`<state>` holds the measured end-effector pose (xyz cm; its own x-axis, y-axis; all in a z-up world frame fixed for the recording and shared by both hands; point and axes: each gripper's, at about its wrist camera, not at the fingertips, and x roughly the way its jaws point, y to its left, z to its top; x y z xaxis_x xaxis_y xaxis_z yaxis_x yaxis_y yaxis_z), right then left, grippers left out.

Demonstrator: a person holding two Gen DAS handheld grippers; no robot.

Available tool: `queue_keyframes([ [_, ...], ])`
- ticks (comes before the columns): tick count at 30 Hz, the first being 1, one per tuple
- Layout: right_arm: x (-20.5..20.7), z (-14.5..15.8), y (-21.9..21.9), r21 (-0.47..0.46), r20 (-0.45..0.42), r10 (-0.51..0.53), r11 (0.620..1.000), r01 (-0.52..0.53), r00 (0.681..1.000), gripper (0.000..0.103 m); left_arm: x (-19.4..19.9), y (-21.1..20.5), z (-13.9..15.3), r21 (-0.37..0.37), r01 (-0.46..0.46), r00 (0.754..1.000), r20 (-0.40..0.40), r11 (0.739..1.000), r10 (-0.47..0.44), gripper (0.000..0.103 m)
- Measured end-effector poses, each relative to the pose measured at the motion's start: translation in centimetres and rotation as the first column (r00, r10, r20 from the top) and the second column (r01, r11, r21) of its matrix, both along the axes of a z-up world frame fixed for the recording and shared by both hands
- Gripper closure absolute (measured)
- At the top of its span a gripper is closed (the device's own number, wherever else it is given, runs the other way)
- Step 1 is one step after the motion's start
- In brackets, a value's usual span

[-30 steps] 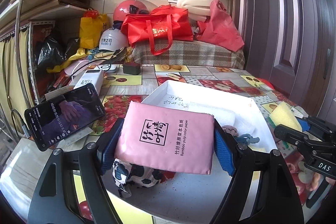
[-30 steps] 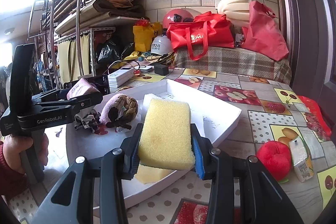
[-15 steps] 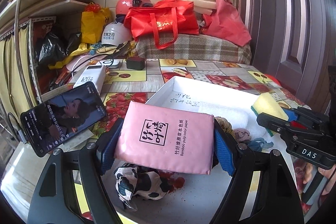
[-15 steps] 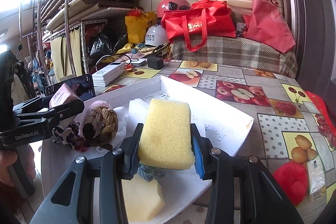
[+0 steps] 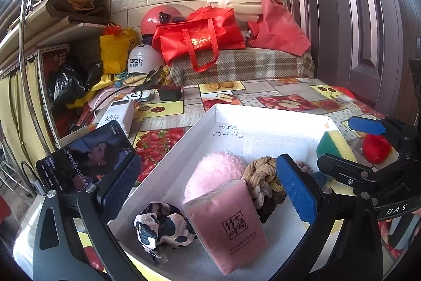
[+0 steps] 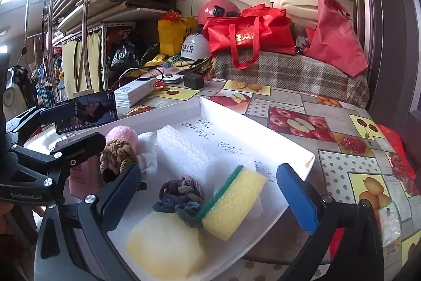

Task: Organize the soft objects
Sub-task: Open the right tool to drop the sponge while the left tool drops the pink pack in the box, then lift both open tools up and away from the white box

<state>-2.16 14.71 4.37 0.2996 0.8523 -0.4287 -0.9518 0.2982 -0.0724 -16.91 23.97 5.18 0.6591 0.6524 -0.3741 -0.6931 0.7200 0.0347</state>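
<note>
Left claw [image 5: 210,191]: wide open, holding nothing, so the pink tissue pack [image 5: 229,225] can lie loose in the white tray [image 5: 184,138].
Right claw [image 6: 210,191]: wide open too; the yellow sponge [image 6: 234,202] rests free in the tray, at 3 o'clock from the hair ties [image 6: 181,198].
Tray: sits on the tabletop [image 6: 339,162] so the soft things are together.
Phone [image 5: 84,157]: outside the tray, at 9 o'clock.

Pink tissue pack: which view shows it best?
The left wrist view: the pink tissue pack lies whole in the white tray, logo visible. In the right wrist view the left hand-held gripper hides most of it.
</note>
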Motion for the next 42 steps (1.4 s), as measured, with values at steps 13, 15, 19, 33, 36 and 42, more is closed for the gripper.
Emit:
queue_keyframes([
  [13,0.0,0.3,-0.5,0.039,0.001,-0.016,0.999,0.016,1.0,0.0,-0.8,-0.2,0.2,0.006,-0.036,0.998,0.044,0.999,0.036,0.0],
  [15,-0.1,0.3,-0.6,0.047,0.005,-0.017,0.999,0.017,1.0,0.0,-1.0,-0.2,0.2,0.013,-0.044,0.998,0.052,0.999,0.043,0.0],
  [19,-0.2,0.5,-1.0,0.07,0.011,-0.023,0.997,0.022,1.0,0.0,-1.4,-0.3,0.4,0.02,-0.058,0.996,0.068,0.998,0.057,0.0],
  [33,-0.2,0.8,-1.6,0.114,0.021,-0.028,0.993,0.026,0.999,0.0,-2.0,-0.5,0.4,0.033,-0.086,0.993,0.087,0.996,0.083,0.0],
  [36,-0.3,0.9,-1.9,0.123,0.022,-0.03,0.992,0.027,0.999,0.0,-2.2,-0.5,0.4,0.036,-0.104,0.99,0.096,0.994,0.1,0.0],
  [42,-0.3,1.1,-2.3,0.143,0.028,-0.029,0.989,0.025,0.999,0.0,-2.6,-0.5,0.4,0.035,-0.133,0.986,0.107,0.99,0.129,0.0],
])
